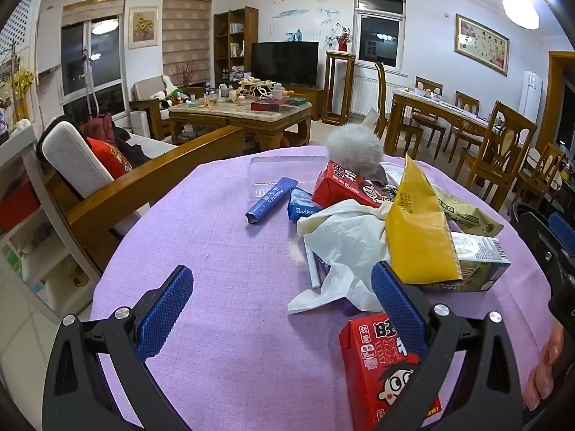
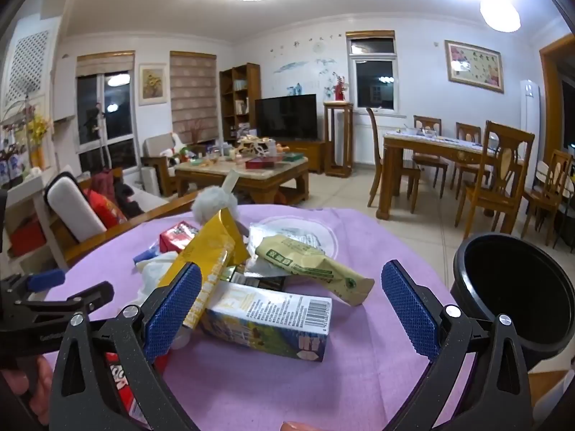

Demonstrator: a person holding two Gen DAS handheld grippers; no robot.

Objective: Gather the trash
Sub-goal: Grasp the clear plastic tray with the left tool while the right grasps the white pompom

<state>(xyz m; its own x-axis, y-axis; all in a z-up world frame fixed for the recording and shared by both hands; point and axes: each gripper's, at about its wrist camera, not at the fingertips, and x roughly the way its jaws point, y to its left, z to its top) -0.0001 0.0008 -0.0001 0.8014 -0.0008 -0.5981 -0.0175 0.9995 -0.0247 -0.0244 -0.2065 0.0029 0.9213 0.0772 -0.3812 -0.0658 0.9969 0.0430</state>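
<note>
A pile of trash lies on the purple tablecloth (image 1: 222, 251): a yellow bag (image 1: 417, 230), a white tissue (image 1: 341, 251), a red carton (image 1: 341, 183), a blue wrapper (image 1: 271, 197), and a second red carton (image 1: 381, 362) by my left gripper's right finger. My left gripper (image 1: 280, 305) is open and empty above the cloth. My right gripper (image 2: 291, 305) is open and empty, with a white and yellow carton (image 2: 266, 319) lying between its fingers. A pale green wrapper (image 2: 309, 262) and the yellow bag (image 2: 208, 262) lie behind it.
A black bin (image 2: 514, 291) stands at the table's right edge. A grey fluffy ball (image 1: 354, 145) sits at the far side of the pile. A wooden sofa (image 1: 143, 186) is to the left; a dining table with chairs (image 1: 460, 122) is to the right.
</note>
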